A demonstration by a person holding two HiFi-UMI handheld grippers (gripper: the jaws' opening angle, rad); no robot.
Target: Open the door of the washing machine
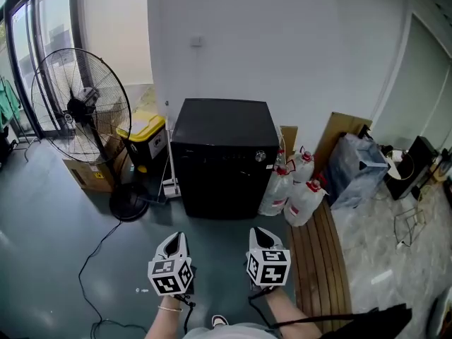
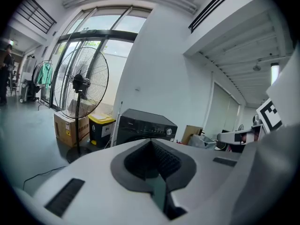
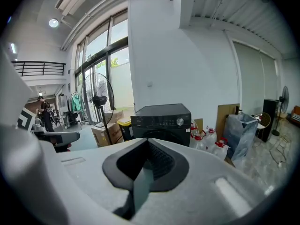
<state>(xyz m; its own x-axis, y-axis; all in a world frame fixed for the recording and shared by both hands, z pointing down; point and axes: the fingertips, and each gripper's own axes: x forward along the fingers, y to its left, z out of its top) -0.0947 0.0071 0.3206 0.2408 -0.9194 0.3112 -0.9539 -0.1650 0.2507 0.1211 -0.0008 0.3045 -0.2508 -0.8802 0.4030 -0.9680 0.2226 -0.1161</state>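
Note:
The black washing machine (image 1: 224, 157) stands against the white wall, a silver knob on its control strip. Its dark front faces me, and the door looks shut. It also appears in the left gripper view (image 2: 145, 128) and the right gripper view (image 3: 161, 121), some way ahead of both grippers. My left gripper (image 1: 173, 244) and right gripper (image 1: 263, 239) are side by side low in the head view, over the floor in front of the machine and apart from it. Both point toward it. Each one, left (image 2: 151, 142) and right (image 3: 147, 142), is shut with nothing held.
A large pedestal fan (image 1: 81, 104) stands at the left, its cable (image 1: 92, 274) trailing across the floor. A yellow-lidded bin (image 1: 145, 136) and a cardboard box (image 1: 88, 175) sit beside it. Several water jugs (image 1: 293, 189), a plastic-wrapped bundle (image 1: 353, 168) and wooden planks (image 1: 318, 260) lie to the right.

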